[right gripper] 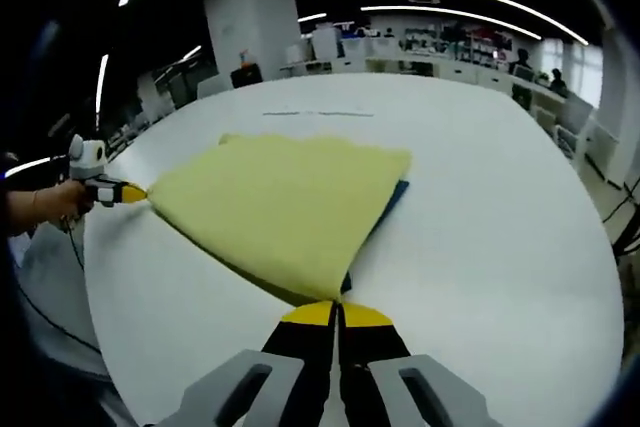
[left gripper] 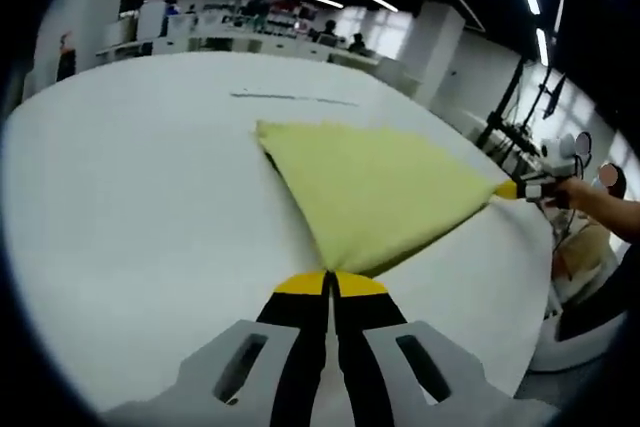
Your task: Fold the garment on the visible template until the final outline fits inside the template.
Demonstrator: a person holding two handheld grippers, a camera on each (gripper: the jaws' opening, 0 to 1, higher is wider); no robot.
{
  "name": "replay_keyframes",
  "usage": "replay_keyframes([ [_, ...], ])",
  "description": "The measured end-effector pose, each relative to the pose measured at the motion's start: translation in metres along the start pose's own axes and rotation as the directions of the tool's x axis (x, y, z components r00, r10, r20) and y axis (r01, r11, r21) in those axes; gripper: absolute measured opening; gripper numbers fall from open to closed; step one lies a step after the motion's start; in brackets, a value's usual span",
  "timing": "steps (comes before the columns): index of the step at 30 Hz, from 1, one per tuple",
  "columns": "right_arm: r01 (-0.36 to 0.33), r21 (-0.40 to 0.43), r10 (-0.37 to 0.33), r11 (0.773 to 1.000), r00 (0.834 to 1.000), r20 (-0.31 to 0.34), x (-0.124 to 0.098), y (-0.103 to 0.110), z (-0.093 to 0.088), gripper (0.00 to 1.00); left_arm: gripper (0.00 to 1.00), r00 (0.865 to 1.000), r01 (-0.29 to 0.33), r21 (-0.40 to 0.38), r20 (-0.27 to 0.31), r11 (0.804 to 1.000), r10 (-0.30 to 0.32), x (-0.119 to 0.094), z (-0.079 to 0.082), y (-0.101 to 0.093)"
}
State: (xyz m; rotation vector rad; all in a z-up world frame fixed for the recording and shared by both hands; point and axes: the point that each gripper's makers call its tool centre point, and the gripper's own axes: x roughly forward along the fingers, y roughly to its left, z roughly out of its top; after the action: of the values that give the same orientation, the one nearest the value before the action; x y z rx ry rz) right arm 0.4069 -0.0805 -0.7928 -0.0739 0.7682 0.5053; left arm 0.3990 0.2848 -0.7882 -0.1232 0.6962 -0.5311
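A pale yellow garment (left gripper: 375, 187) is stretched above the white table (left gripper: 130, 197), held at two corners. My left gripper (left gripper: 329, 279) is shut on the near corner in the left gripper view. My right gripper (right gripper: 338, 309) is shut on the other corner, with the yellow garment (right gripper: 285, 207) fanning out ahead of it. Each gripper appears in the other's view: the right gripper (left gripper: 512, 189) at the cloth's far tip, the left gripper (right gripper: 130, 193) at the left tip. A blue template (right gripper: 395, 199) peeks out under the cloth's right edge.
A thin dark line (left gripper: 290, 98) is marked on the table beyond the garment. A person's hand (left gripper: 590, 197) holds the right gripper past the table's edge. Desks, shelves and seated people (right gripper: 540, 77) stand at the back of the room.
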Motion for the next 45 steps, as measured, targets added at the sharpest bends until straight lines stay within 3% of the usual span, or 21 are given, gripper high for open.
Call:
replay_keyframes([
  [2,-0.002,-0.036,0.001,0.999,1.000,-0.018,0.002,-0.001,-0.005,0.00,0.00,1.000,-0.004,-0.006,-0.002,1.000,0.004,0.000,-0.002,0.001],
  [4,0.031,-0.104,-0.039,0.994,0.996,-0.076,0.001,-0.009,-0.016,0.00,0.00,1.000,-0.011,-0.007,-0.007,1.000,0.011,0.000,-0.004,0.002],
  [5,0.047,-0.139,-0.054,0.989,0.997,-0.050,0.001,-0.013,-0.014,0.00,0.00,1.000,-0.017,-0.004,-0.011,1.000,0.016,0.000,-0.005,0.003],
  [12,-0.006,-0.030,0.004,1.000,0.999,-0.041,-0.009,-0.011,-0.017,0.00,0.00,1.000,-0.013,0.001,-0.008,1.000,0.013,-0.003,-0.005,0.001],
  [17,-0.050,-0.002,0.050,0.999,0.999,0.008,-0.007,0.001,-0.007,0.00,0.01,1.000,-0.016,-0.001,-0.009,1.000,0.016,-0.001,-0.004,0.001],
  [21,-0.090,0.031,0.089,0.995,0.995,0.037,-0.002,0.009,0.002,0.12,0.06,1.000,0.020,-0.022,0.016,1.000,-0.020,-0.001,0.002,-0.004],
  [25,-0.092,0.080,0.088,0.993,0.995,0.054,0.003,0.006,0.006,0.09,0.07,0.999,0.033,-0.049,0.026,0.998,-0.031,-0.001,0.004,-0.004],
  [31,-0.092,0.090,0.088,0.992,0.995,0.049,0.008,0.007,0.006,0.01,0.00,1.000,0.028,-0.081,0.008,0.996,-0.027,0.002,-0.001,0.000],
  [45,-0.093,0.043,0.092,0.995,0.995,0.026,-0.003,0.011,-0.002,0.00,0.00,1.000,0.017,-0.067,-0.012,0.998,-0.018,-0.003,-0.008,-0.006],
])
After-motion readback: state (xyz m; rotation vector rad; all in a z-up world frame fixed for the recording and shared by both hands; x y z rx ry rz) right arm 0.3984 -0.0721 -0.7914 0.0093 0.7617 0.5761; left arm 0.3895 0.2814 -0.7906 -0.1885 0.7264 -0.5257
